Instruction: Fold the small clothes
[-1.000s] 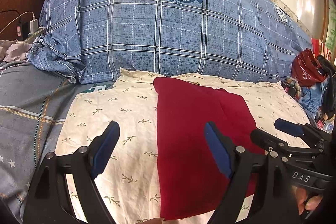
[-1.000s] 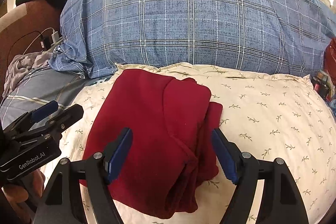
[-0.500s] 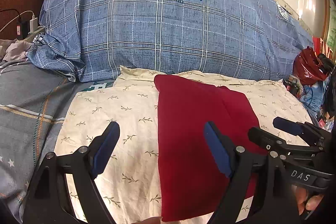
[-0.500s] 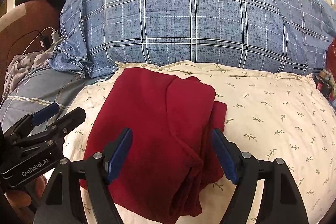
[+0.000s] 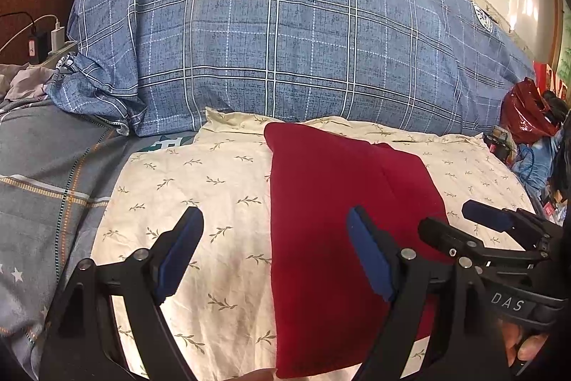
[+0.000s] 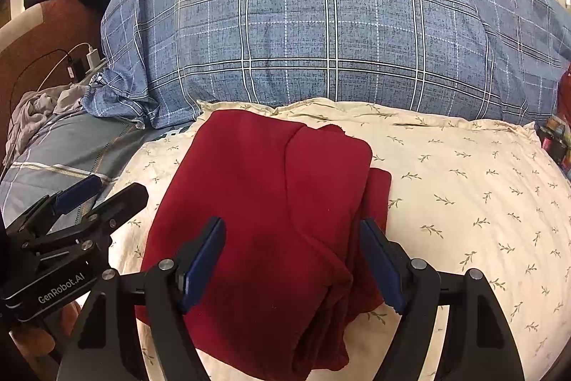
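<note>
A dark red garment [image 5: 321,224] lies folded into a long rectangle on a cream leaf-print pillow [image 5: 200,188]. In the right wrist view the red garment [image 6: 264,202] shows folded layers stacked along its right side. My left gripper [image 5: 274,249] is open and empty, hovering above the garment's left edge near its front. My right gripper [image 6: 292,256] is open and empty, hovering above the garment's front right part. Each gripper shows in the other's view: the right gripper [image 5: 474,227] and the left gripper [image 6: 96,195].
A big blue plaid quilt [image 5: 285,59] rises right behind the pillow. A grey bedsheet [image 5: 46,174] lies to the left, with chargers and cables [image 5: 46,38] beyond it. A red plastic bag [image 5: 524,113] and clutter sit at the far right.
Both grippers have pulled back slightly and stay open. The garment lies as before.
</note>
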A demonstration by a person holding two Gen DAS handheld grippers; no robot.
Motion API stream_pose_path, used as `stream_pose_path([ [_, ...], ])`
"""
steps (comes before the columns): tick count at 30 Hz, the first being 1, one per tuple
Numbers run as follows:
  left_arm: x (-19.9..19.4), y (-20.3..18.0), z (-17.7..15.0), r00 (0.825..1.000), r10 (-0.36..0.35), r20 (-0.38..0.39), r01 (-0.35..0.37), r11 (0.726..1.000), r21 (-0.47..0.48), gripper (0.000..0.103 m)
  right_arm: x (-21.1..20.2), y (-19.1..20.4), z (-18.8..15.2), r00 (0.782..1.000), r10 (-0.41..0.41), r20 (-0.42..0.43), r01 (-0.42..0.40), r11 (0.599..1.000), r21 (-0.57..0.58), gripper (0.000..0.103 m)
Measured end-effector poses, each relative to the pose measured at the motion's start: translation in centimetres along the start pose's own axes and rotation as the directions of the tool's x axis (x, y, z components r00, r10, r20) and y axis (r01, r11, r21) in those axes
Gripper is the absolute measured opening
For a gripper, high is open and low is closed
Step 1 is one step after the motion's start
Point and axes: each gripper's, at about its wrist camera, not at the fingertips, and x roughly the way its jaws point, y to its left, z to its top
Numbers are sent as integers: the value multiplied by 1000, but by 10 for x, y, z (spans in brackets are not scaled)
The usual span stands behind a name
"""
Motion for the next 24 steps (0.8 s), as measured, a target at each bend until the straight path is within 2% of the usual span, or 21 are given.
stream_pose_path([
  [24, 1, 1, -3, 1000, 9, -5, -9, 1000, 10, 83, 5, 2, -3, 1000, 0, -12, 0, 1000, 3, 78],
])
